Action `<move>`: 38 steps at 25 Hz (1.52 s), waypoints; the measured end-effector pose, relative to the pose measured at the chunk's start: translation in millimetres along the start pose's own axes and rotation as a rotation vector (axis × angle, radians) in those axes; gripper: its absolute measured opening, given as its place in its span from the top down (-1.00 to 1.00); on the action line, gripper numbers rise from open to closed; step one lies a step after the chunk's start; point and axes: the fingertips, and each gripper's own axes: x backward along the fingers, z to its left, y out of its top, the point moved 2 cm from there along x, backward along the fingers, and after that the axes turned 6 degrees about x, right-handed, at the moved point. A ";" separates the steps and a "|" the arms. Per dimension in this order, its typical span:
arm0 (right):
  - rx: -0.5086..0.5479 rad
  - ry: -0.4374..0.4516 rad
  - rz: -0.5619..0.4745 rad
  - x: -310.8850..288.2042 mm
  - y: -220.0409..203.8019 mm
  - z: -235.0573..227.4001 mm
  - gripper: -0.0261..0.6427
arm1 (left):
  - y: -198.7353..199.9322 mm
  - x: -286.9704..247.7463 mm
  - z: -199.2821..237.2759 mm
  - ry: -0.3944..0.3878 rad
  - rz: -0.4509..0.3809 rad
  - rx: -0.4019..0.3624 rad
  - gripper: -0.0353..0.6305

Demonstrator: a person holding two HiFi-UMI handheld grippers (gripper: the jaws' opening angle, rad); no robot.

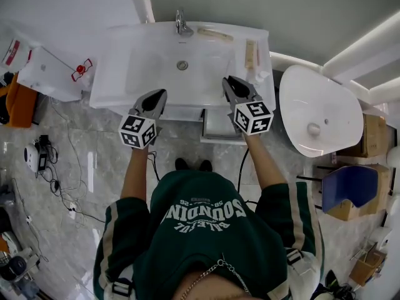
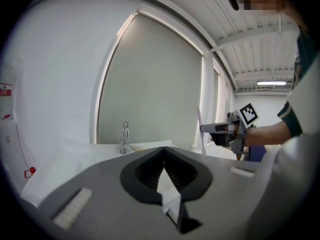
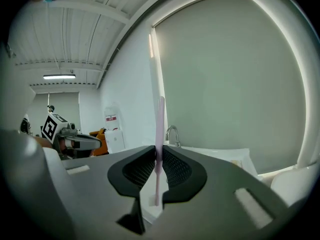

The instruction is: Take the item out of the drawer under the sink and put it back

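In the right gripper view a thin pale-pink stick (image 3: 160, 129) stands upright, and my right gripper (image 3: 159, 151) is shut on its lower part. The left gripper view shows that gripper (image 2: 212, 129) to the right with the stick (image 2: 199, 126) rising from its jaws. My left gripper (image 2: 163, 151) is shut with nothing in it. In the head view both the left gripper (image 1: 161, 94) and the right gripper (image 1: 229, 81) are held over the front edge of the white sink (image 1: 125, 74). Below the sink's right half a white drawer (image 1: 220, 127) stands pulled out.
A chrome faucet (image 1: 181, 24) stands at the sink's back, with beige items (image 1: 250, 53) on its right rim. A white oval fixture (image 1: 319, 111) is to the right. Cables and devices (image 1: 44, 161) lie on the marble floor at left, next to an orange thing (image 1: 22, 102).
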 end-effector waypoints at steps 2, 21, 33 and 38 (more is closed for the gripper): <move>0.013 -0.003 0.003 -0.8 -1.0 -0.9 0.77 | -0.6 -0.4 0.0 0.000 0.002 0.001 0.75; 0.017 0.037 0.012 1.1 -10.0 6.1 0.77 | -7.5 -5.5 -12.0 -0.024 0.025 0.000 0.75; 0.003 0.056 0.086 10.0 -47.6 15.4 0.77 | -44.7 -6.8 -22.9 -0.036 0.090 0.053 0.75; -0.022 0.065 0.152 19.2 -81.3 22.1 0.77 | -72.3 -7.3 -30.0 -0.044 0.133 0.092 0.75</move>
